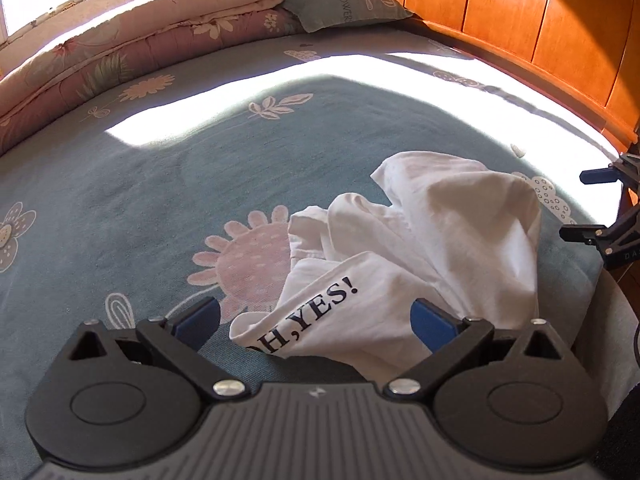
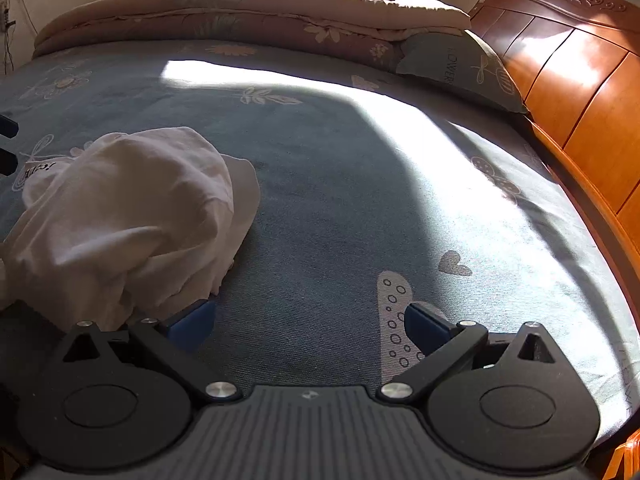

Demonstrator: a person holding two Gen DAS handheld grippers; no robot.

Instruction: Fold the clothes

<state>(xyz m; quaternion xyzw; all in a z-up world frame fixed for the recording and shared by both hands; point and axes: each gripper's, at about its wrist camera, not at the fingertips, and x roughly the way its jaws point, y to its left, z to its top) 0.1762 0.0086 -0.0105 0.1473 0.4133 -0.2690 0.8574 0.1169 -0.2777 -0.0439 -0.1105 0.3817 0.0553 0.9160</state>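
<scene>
Because it covers nearly everything in both views, the wide bed under its blue-grey woven sheet printed with pale flowers (image 1: 160, 200) comes first: a soft, slightly nubbly surface that will give under pressure and lightly drag on cloth slid across it. Along its far side lies a rolled, quilted pink-and-cream floral duvet (image 1: 120, 48), with a grey-green printed pillow (image 1: 344, 4) against the glossy orange wooden headboard (image 1: 540, 20). Nearer, the crumpled white cotton T-shirt with black "OH, YES!" lettering (image 1: 420, 248) sits heaped on the sheet by the near edge, directly ahead of the left gripper (image 1: 316, 320) and to the left of the right gripper (image 2: 310, 326). It looks light, thin and limp, so it should sag and bunch rather than hold a shape; no hem or shoulder seam shows clearly, so a raised ridge of fabric or the loose printed edge seems the likeliest pinch point for shaking it flat. Both grippers' blue-padded fingers (image 1: 434, 326) stand wide apart, holding nothing, the left pair straddling the shirt's printed edge.
</scene>
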